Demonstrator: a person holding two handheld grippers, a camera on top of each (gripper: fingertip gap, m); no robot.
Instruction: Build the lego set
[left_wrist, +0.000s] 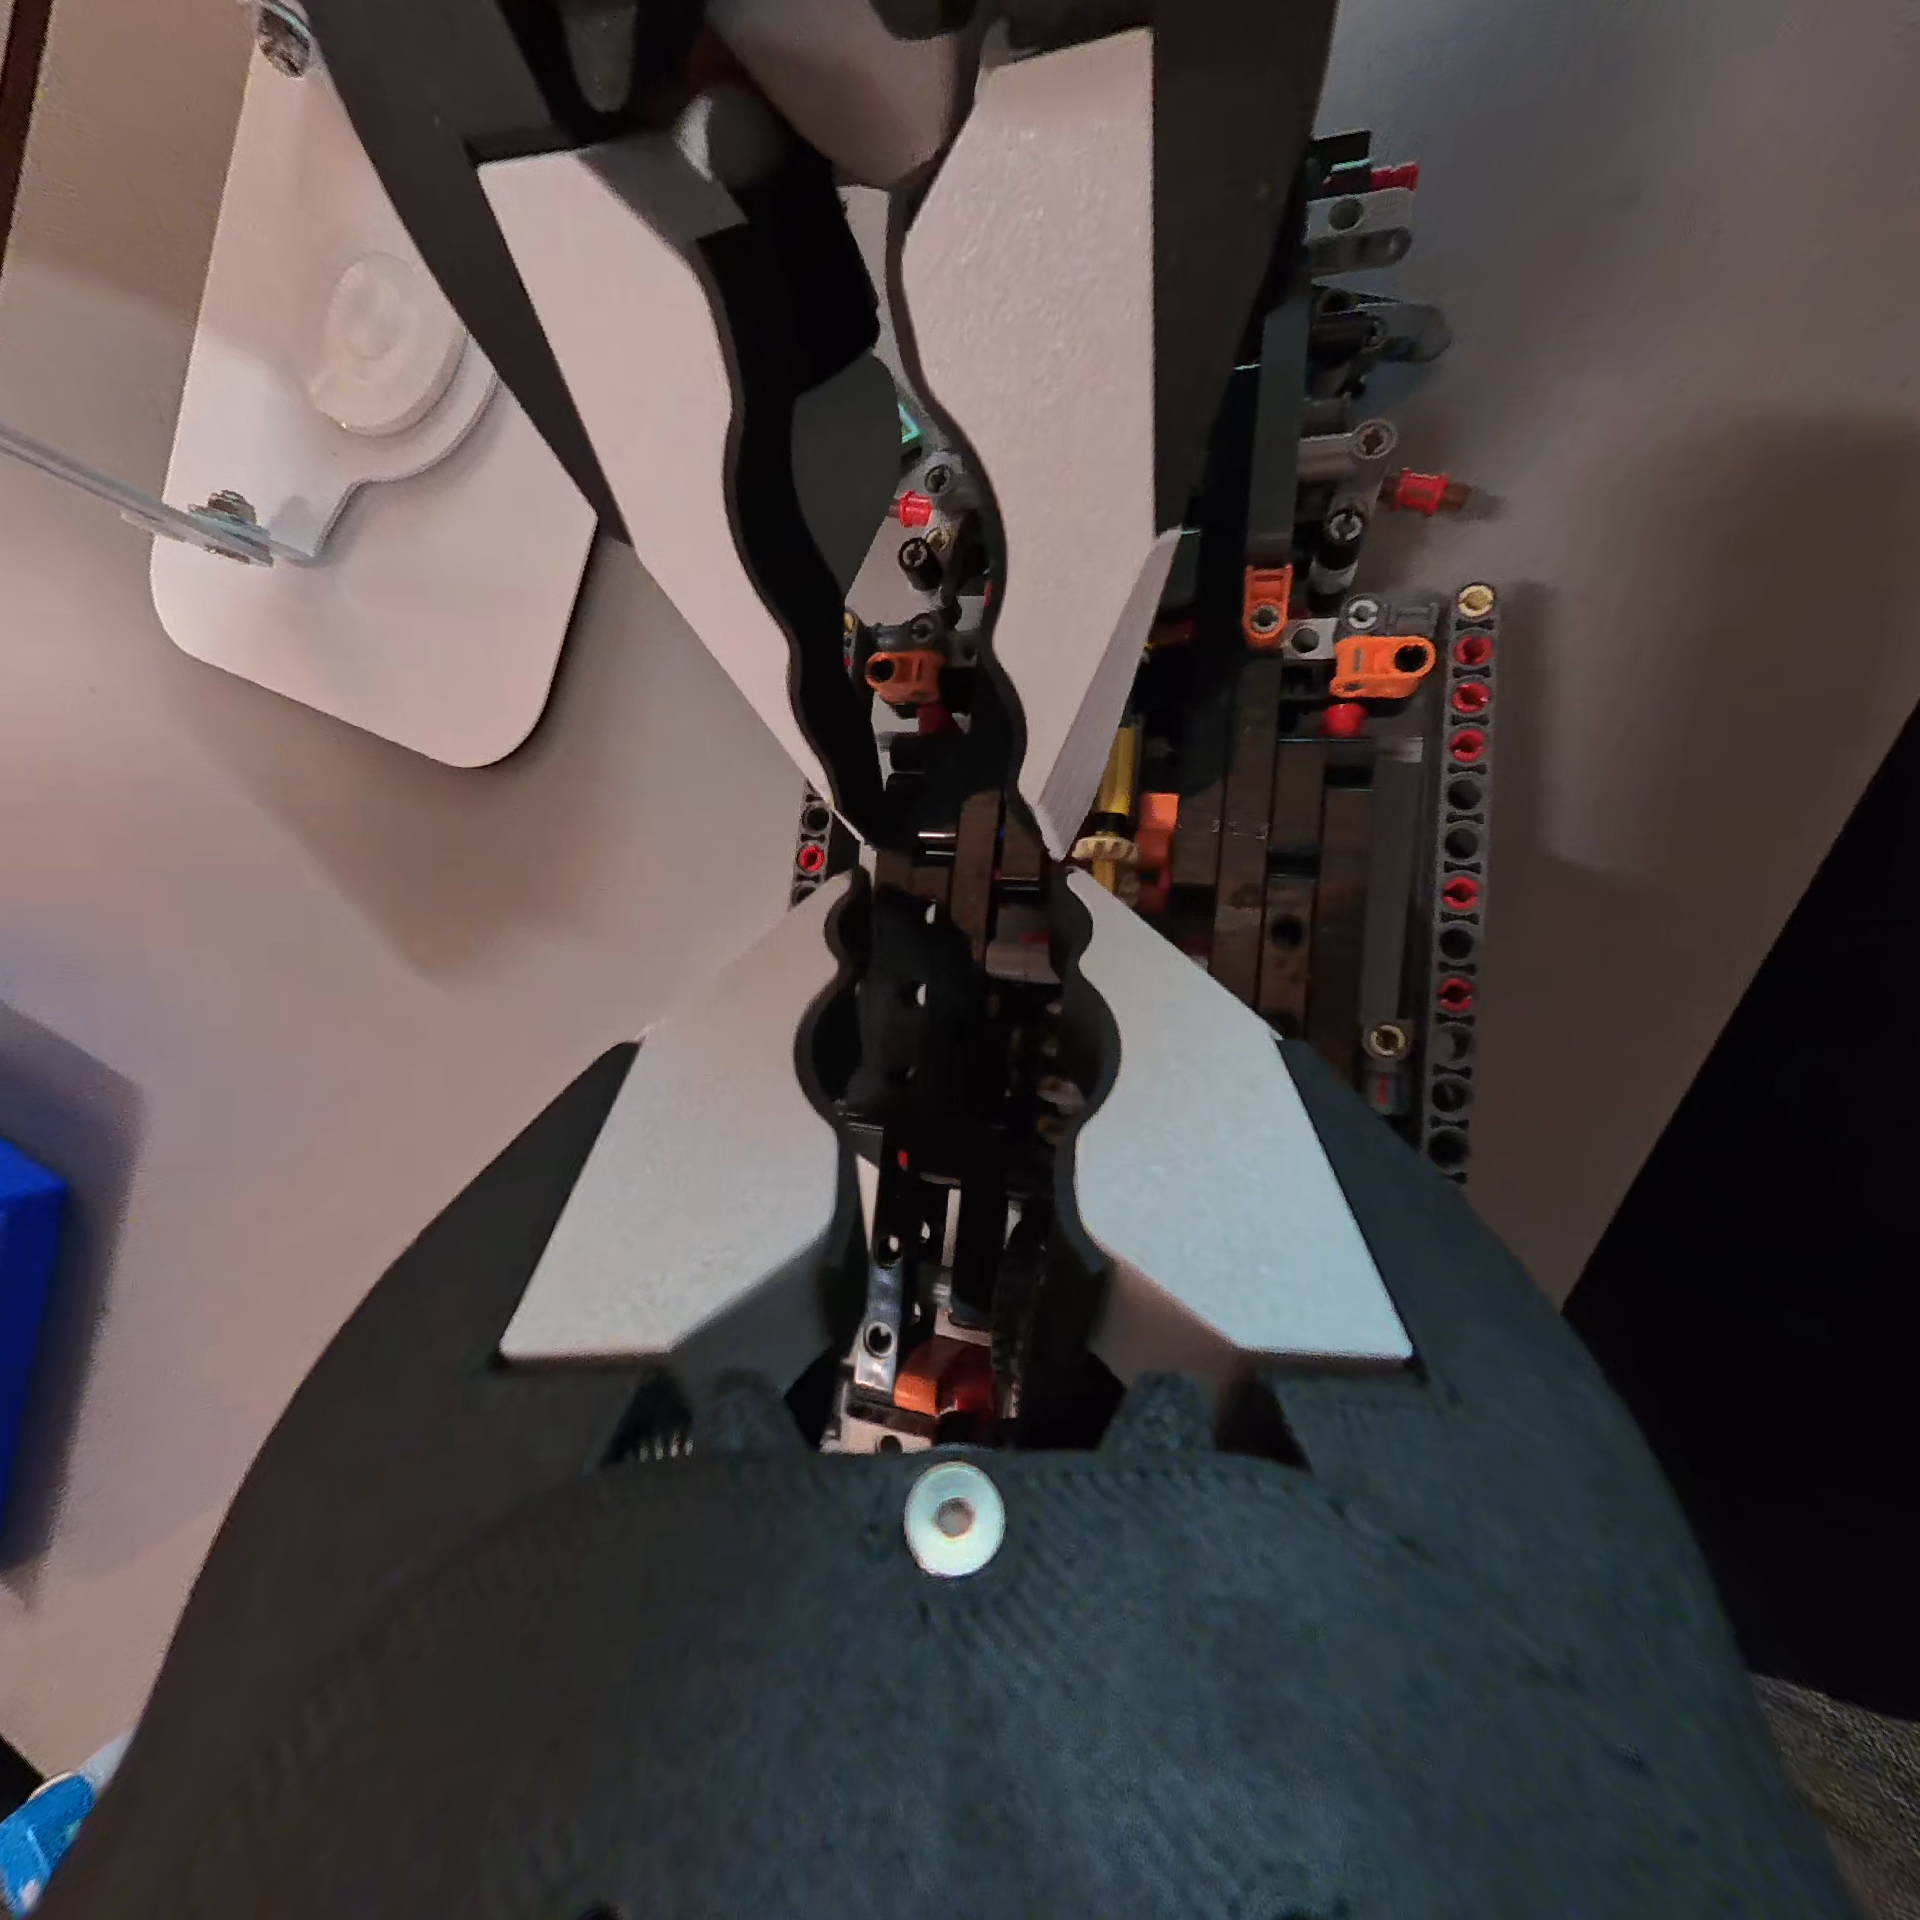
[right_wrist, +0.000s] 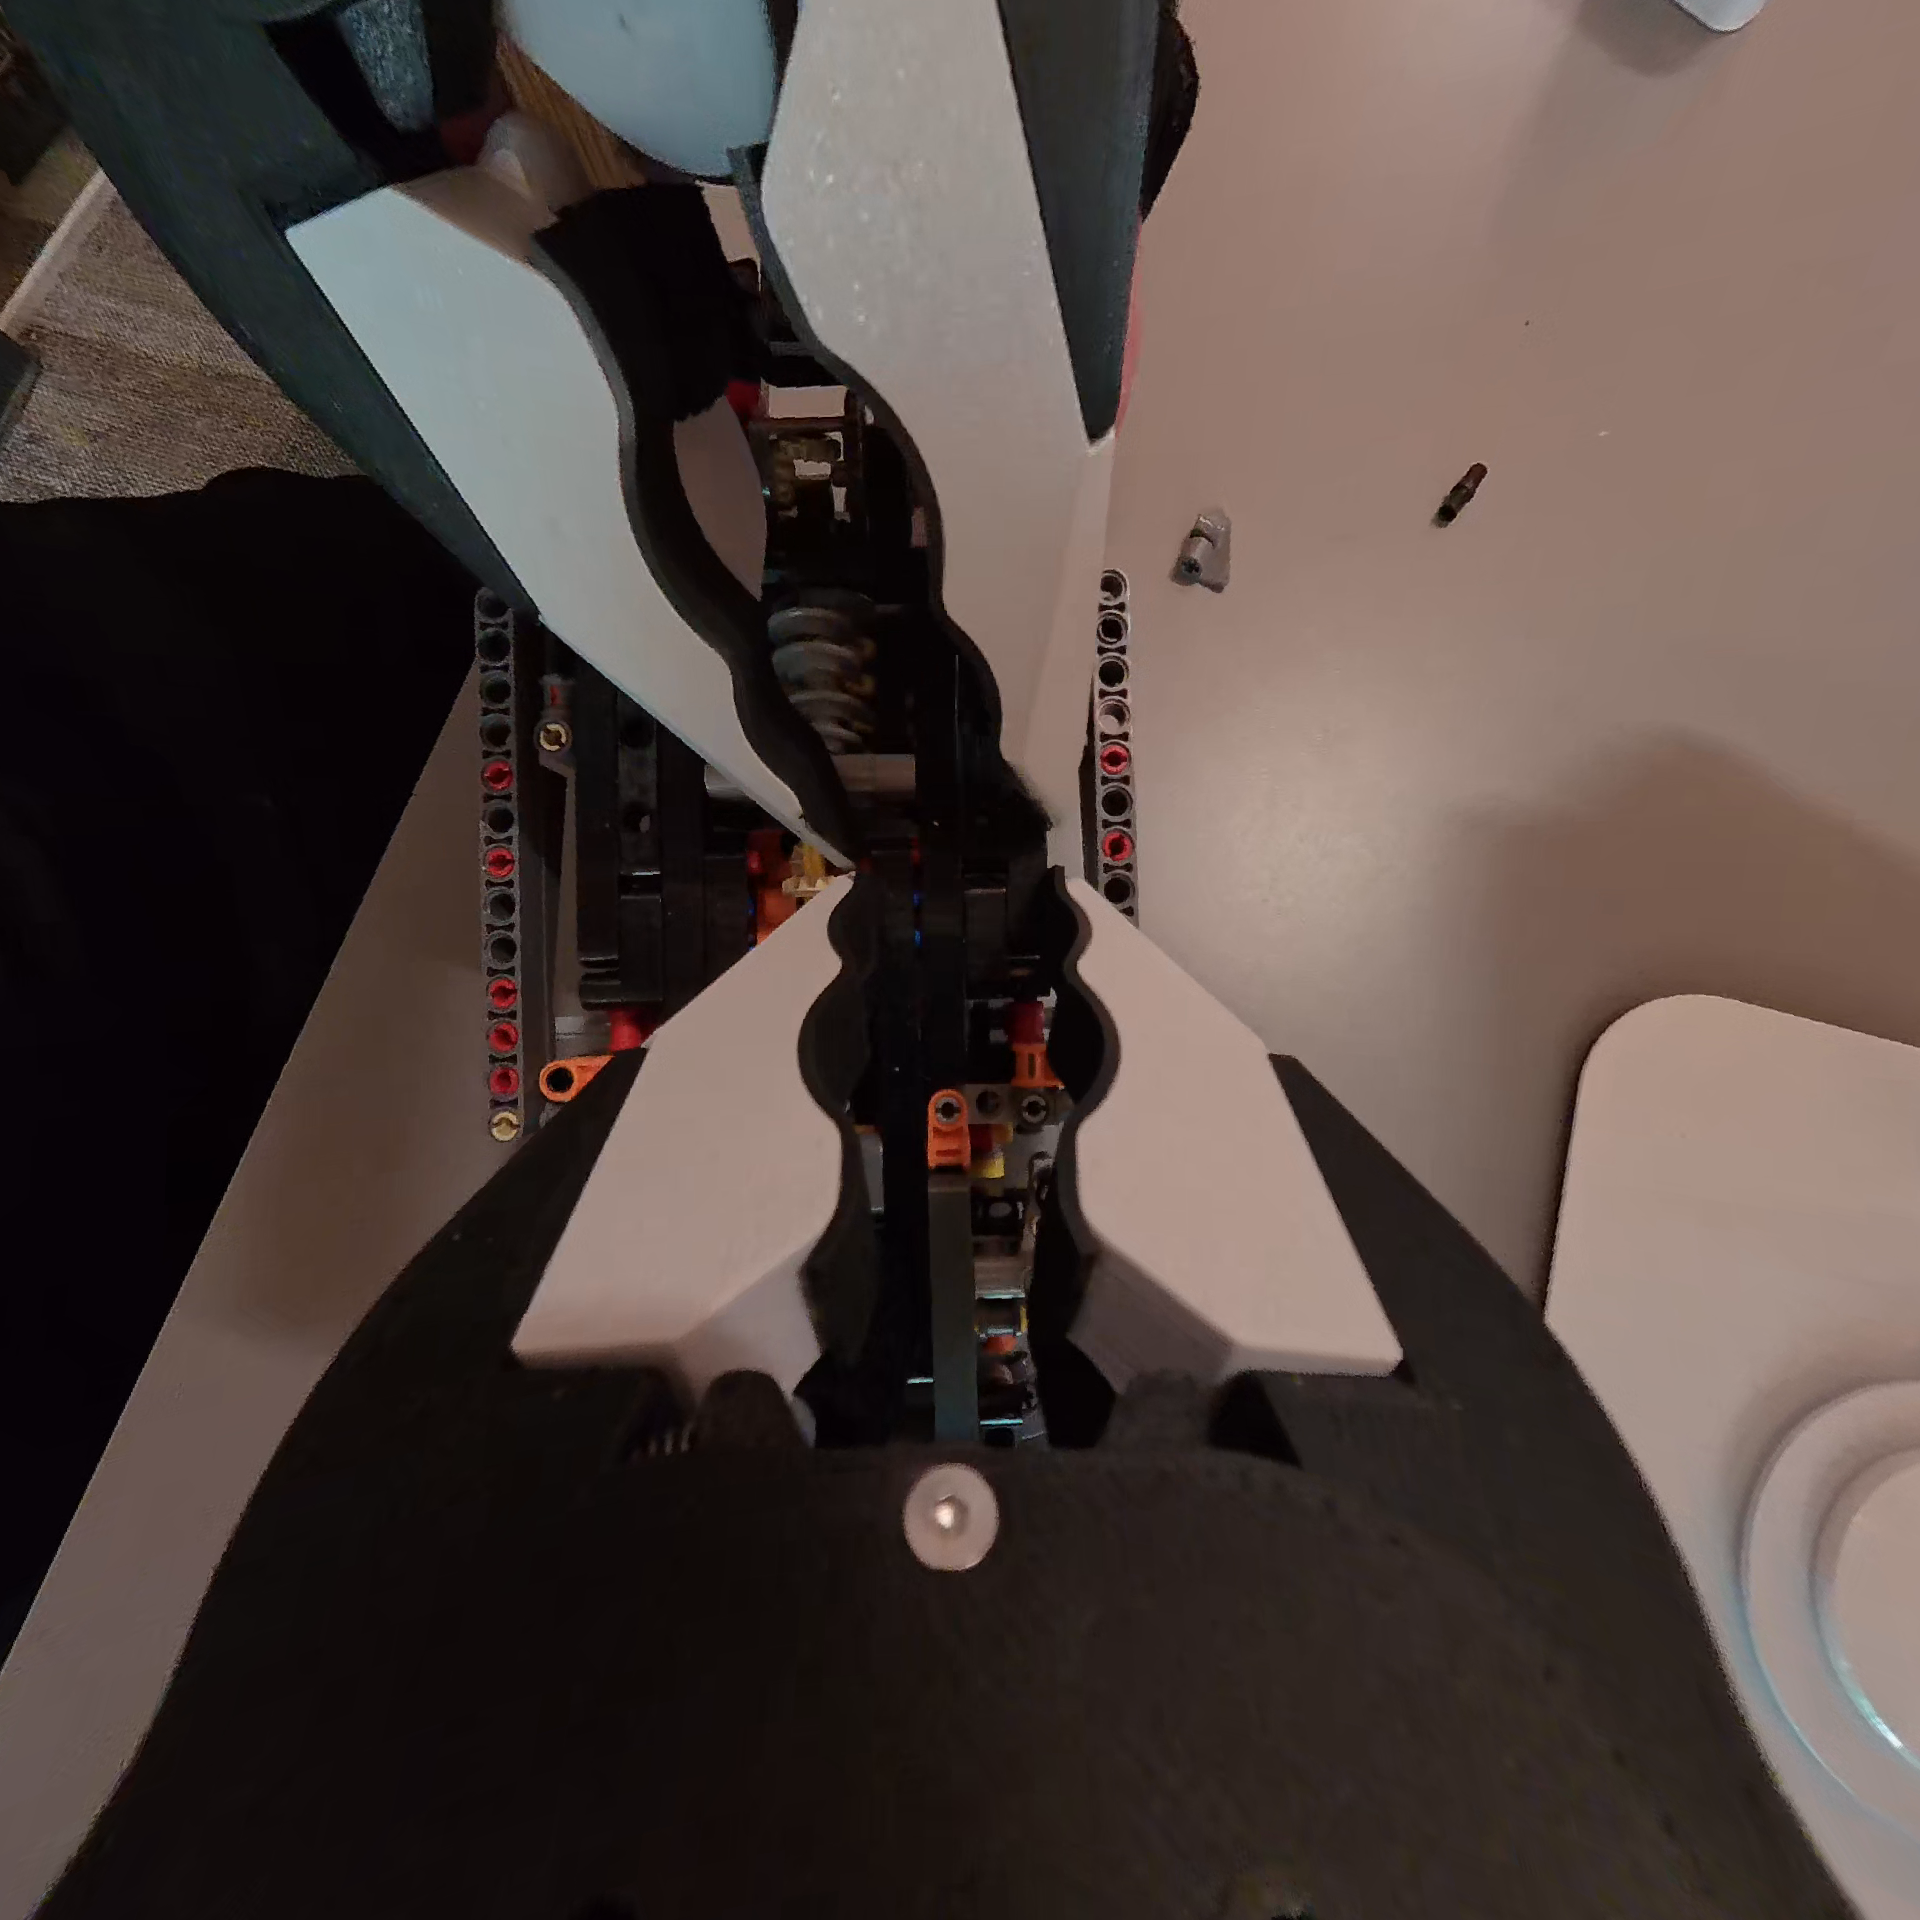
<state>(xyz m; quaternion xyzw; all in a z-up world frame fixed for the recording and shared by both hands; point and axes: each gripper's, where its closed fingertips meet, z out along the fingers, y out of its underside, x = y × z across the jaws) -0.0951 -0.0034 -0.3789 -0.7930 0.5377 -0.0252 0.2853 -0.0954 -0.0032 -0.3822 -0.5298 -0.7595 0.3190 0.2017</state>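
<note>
Nearest the left wrist camera we have the left gripper (left_wrist: 961, 883): its black printed body fills the bottom of the view, and its white fingers (left_wrist: 727, 1174) are drawn in around the dark middle section of the lego model (left_wrist: 1309, 810), pinching it between their scalloped black pads. The right gripper (left_wrist: 940, 821) reaches in from the far side and meets ours almost tip to tip.

In the right wrist view the right gripper (right_wrist: 956, 883) likewise has its fingers (right_wrist: 717, 1174) closed on the black central beams of the lego model (right_wrist: 613, 862), with the left gripper (right_wrist: 935, 821) opposite. So we hold the build from both ends, and it rests on the pale desk (right_wrist: 1351, 831), close to the desk's edge.

As for progress, we judge the set well under way: a long chassis is already assembled, with grey perforated side beams (left_wrist: 1460, 883) carrying red pins, orange connectors (left_wrist: 1377, 665), a yellow part, a tan gear and a coil-spring shock absorber (right_wrist: 821, 665) in the middle. No wheels or body panels show. Loose pieces remain: a small grey connector (right_wrist: 1205, 551) and a dark pin (right_wrist: 1458, 495) lie well apart from the model on the desk. Which piece we are seating just now is hidden by the fingers. A white base plate (left_wrist: 332, 468) stands off to the side.
</note>
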